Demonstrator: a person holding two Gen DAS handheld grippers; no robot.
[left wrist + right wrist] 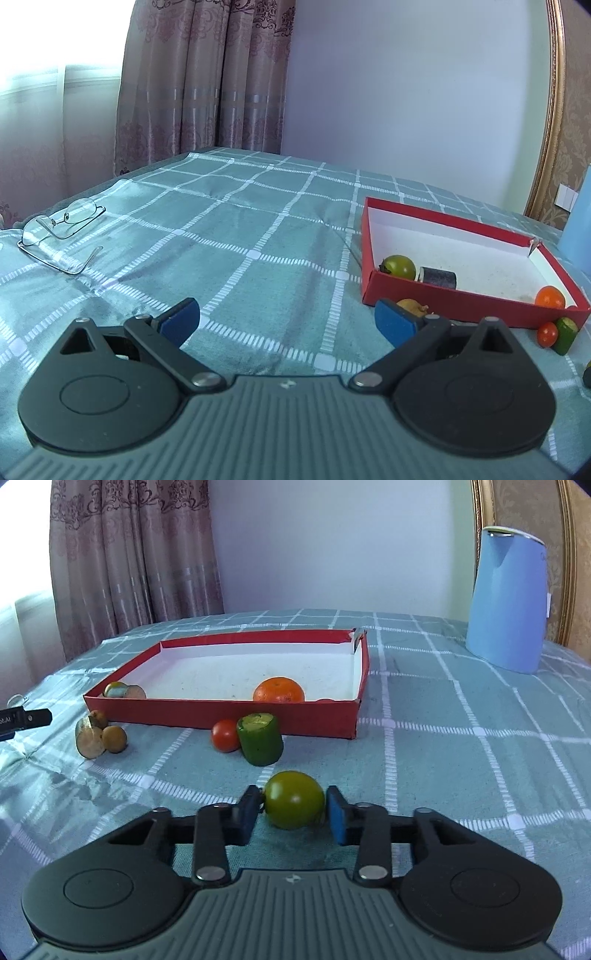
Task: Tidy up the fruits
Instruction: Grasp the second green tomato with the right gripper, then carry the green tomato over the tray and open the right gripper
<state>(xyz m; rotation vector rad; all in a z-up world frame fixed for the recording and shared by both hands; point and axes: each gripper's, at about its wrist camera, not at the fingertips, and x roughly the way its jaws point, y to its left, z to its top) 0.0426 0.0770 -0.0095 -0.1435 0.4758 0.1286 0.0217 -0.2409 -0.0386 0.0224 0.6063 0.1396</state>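
In the right wrist view my right gripper (291, 806) is shut on a green tomato (293, 799) that rests on the checked cloth, both blue pads against its sides. Beyond it lie a cucumber chunk (260, 744) and a red tomato (225, 735), just in front of the red box (221, 716). An orange (279, 690) and a sliced piece (125, 690) sit inside the box. My left gripper (288, 321) is open above bare cloth, left of the red box (443, 299), with nothing between its fingers.
Brown pieces (90, 740) lie at the box's near left corner. A blue kettle (506, 602) stands at the back right. Folded glasses (62, 232) lie on the cloth at far left. Curtains and a wall are behind the table.
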